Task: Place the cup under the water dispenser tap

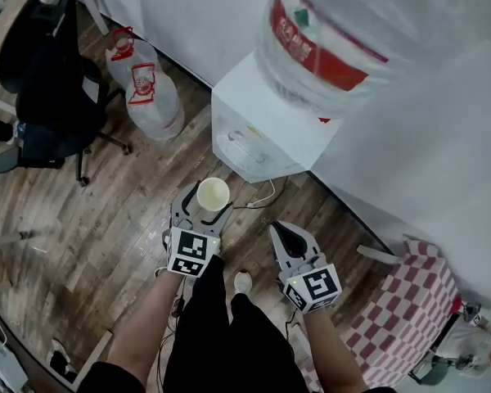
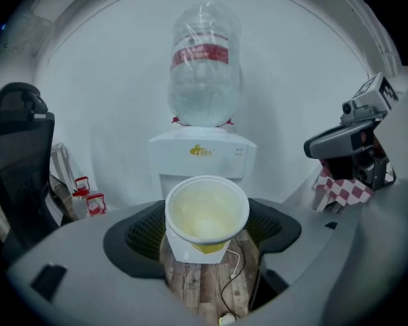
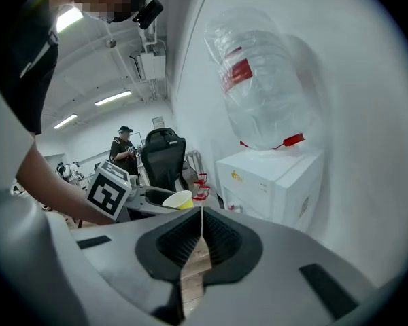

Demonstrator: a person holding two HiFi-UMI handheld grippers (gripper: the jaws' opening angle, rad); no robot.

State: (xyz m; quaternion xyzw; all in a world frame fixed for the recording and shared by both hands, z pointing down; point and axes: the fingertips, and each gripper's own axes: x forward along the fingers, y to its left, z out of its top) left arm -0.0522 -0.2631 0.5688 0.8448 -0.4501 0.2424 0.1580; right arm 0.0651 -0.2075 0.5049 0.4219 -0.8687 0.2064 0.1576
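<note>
Two claws out, one working: the left claw (image 1: 206, 205) clamps the cup (image 1: 213, 193) upright, mouth up, just short of the water dispenser (image 1: 262, 129), ready to slide in level, while the right claw (image 1: 282, 234) hangs aside, closed on nothing.

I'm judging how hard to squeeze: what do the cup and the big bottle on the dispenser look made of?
Cup: probably paper, with a matte finish, a thin rolled rim, a pale inside and yellow on its outside.
Bottle: clear glossy plastic. The wall shows through it, and it carries a red label band.
</note>
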